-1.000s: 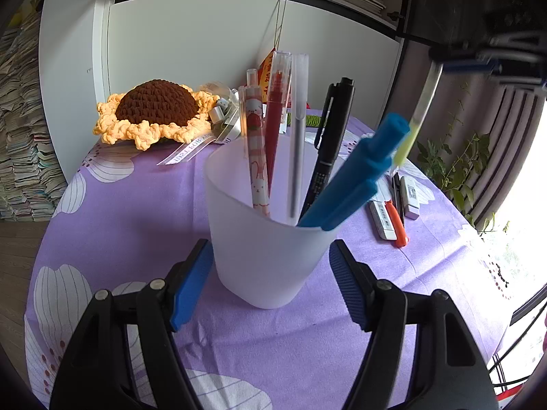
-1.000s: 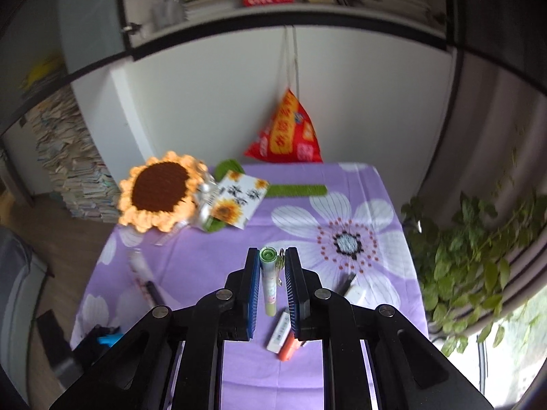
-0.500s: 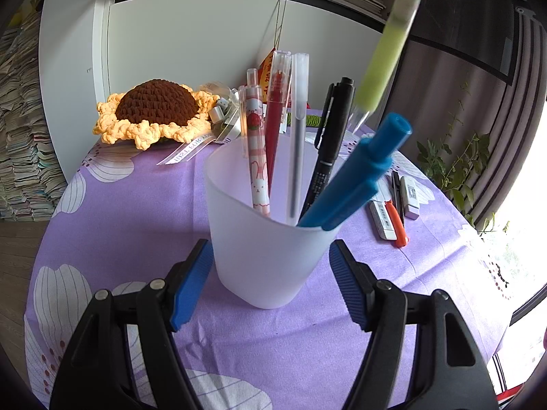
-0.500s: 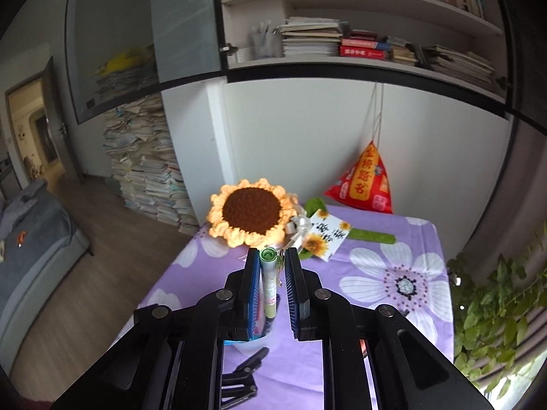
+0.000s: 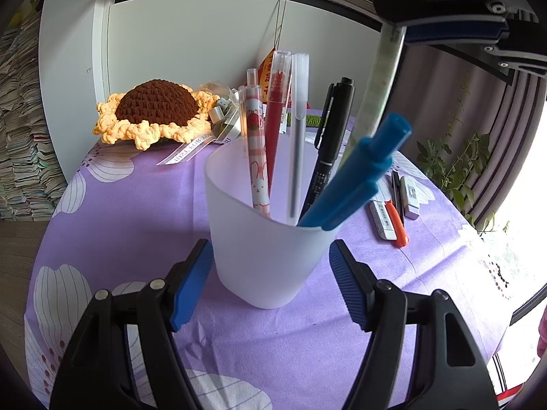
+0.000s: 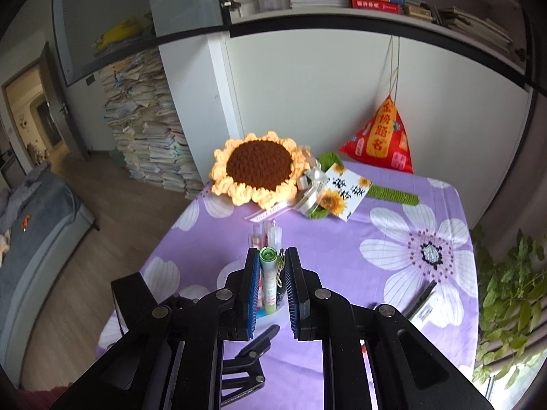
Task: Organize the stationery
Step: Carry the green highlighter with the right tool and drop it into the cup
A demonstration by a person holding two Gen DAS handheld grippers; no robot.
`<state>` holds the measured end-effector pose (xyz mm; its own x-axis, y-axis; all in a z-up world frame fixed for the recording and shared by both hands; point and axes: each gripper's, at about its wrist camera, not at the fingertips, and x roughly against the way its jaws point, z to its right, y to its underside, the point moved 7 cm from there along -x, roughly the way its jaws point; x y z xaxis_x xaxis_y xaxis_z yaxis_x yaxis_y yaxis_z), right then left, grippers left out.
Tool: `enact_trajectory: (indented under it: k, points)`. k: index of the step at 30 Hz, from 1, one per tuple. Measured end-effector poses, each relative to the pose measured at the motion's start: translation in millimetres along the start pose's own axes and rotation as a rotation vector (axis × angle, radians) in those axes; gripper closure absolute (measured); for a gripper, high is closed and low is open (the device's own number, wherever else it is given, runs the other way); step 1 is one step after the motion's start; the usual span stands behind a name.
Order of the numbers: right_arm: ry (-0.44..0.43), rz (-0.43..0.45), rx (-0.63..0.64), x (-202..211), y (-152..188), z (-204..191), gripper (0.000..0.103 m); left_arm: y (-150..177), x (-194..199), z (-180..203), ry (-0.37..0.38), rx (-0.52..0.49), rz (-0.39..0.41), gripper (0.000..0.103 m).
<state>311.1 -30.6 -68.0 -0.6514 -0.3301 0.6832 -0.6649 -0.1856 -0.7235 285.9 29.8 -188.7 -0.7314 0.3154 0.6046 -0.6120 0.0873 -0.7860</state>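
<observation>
Right hand-held gripper clamped on green pen, upright; pens in cup just beyond; crochet sunflower farther back on table.

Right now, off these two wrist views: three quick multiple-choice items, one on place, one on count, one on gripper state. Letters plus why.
1. Where does the white cup stand?
A. between the left gripper's fingers
B. on the shelf
C. beside the crochet sunflower

2. How many pens stand in the cup?
A. two
B. five
C. eight

3. What is the right gripper doing?
A. open, holding nothing
B. shut on a green pen
C. shut on an eraser

Key: 1 A, the blue pads flank the cup's lower walls. 2 B, pink, red, clear grey, black and blue stick out of it. 3 B, the pads clamp the green-capped pen above the cup.
</observation>
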Motion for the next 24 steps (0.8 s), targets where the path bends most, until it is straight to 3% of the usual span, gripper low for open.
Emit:
enact_trajectory:
  k: [17, 24]
  points:
    - [-0.047, -0.081, -0.055, -16.4, 10.8, 7.3, 0.087, 0.3, 0.3, 0.7, 0.001, 0.0, -0.001, 0.034]
    - [-0.015, -0.009, -0.1, 3.0, -0.9, 24.9, 0.087, 0.9, 0.6, 1.6, 0.001, 0.0, -0.001, 0.034]
